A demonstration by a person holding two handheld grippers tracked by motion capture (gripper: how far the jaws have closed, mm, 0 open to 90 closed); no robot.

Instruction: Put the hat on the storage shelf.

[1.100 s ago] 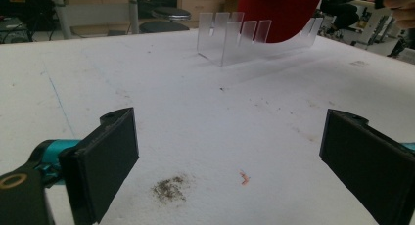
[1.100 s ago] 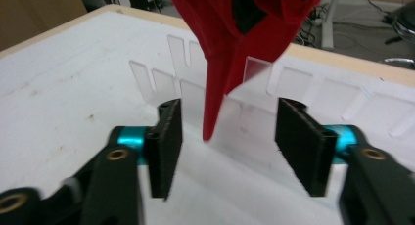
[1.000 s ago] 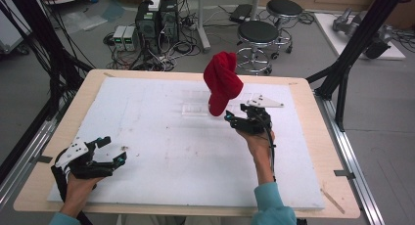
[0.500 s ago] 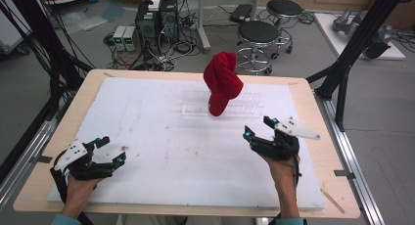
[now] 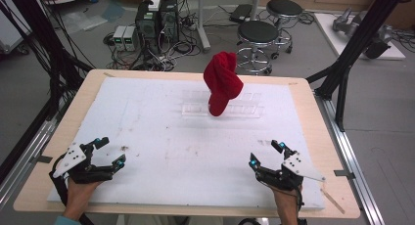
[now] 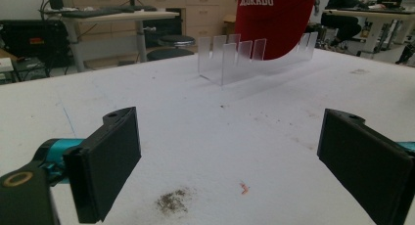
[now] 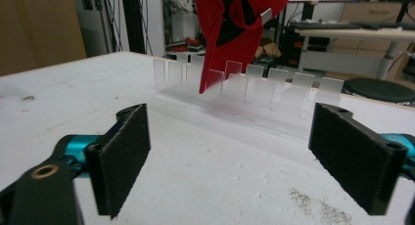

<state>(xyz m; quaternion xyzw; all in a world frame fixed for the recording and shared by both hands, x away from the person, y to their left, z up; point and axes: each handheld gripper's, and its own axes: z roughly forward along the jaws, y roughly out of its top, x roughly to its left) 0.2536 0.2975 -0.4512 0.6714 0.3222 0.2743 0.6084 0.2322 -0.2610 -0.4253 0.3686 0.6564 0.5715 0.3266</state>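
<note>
White foam board covers your wooden table in the high view. A red cap stands in a clear slotted rack at the far middle. Your left gripper and right gripper rest near the front corners, well apart from the cap. Your left gripper view shows wide, empty jaws, with the cap far ahead. Your right gripper view shows jaws that have just been opening, nothing between them, the cap beyond.

High view overhead, looking forward-down; both gripper views low, near table, sharing red cap.
</note>
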